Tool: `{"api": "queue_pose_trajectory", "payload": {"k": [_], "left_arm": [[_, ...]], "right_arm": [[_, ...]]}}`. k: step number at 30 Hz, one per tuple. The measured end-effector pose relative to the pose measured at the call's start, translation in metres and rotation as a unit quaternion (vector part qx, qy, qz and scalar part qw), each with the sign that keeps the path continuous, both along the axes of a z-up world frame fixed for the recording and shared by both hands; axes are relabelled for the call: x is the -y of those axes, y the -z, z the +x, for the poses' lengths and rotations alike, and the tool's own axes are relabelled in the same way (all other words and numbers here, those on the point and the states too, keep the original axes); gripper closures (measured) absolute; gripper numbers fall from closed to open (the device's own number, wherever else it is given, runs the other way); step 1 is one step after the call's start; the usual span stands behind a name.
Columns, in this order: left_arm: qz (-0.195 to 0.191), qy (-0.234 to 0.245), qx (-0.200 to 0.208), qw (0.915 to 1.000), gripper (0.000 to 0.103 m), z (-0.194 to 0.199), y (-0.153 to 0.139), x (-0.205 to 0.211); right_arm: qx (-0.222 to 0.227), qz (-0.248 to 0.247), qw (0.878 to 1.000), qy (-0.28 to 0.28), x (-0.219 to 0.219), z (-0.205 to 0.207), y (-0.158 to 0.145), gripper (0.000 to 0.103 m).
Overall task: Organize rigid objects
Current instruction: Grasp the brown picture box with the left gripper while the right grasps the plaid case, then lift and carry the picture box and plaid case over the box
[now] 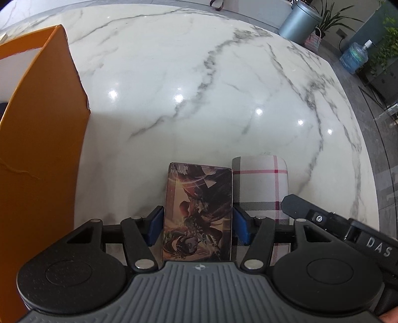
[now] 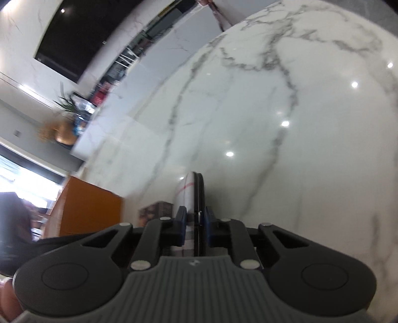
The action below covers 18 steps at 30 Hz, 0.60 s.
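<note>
A card box printed with dark fantasy art stands between the blue pads of my left gripper, which press on both of its sides. Right beside it, touching, is a flat white case with pink and grey plaid. In the right wrist view this plaid case shows edge-on, with a black rim, and my right gripper is shut on it. The card box peeks out to its left. Both items are low over the white marble table; I cannot tell whether they rest on it.
An open orange carton stands at the left, close to the card box, and appears as the orange carton in the right wrist view. Beyond the table's far right edge are a grey bin, a water jug and plants.
</note>
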State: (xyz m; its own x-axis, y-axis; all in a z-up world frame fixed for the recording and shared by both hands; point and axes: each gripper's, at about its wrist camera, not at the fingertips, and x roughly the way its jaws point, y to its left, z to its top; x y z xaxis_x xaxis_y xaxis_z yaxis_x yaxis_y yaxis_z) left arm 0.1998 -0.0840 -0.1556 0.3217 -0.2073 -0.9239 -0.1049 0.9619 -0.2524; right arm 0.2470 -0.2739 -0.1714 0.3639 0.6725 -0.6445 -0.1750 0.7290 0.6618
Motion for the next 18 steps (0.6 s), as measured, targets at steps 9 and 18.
{"api": "queue_pose_trajectory", "payload": {"k": [9, 18], "left_arm": [[0.001, 0.002, 0.008, 1.0, 0.036, -0.003, 0.0, 0.0], [0.007, 0.014, 0.013, 0.9998, 0.036, -0.004, 0.001, 0.0]], "right_arm": [[-0.056, 0.094, 0.994, 0.022, 0.007, 0.007, 0.014, 0.068], [-0.076, 0.119, 0.99, 0.005, -0.004, 0.006, 0.021, 0.081]]}}
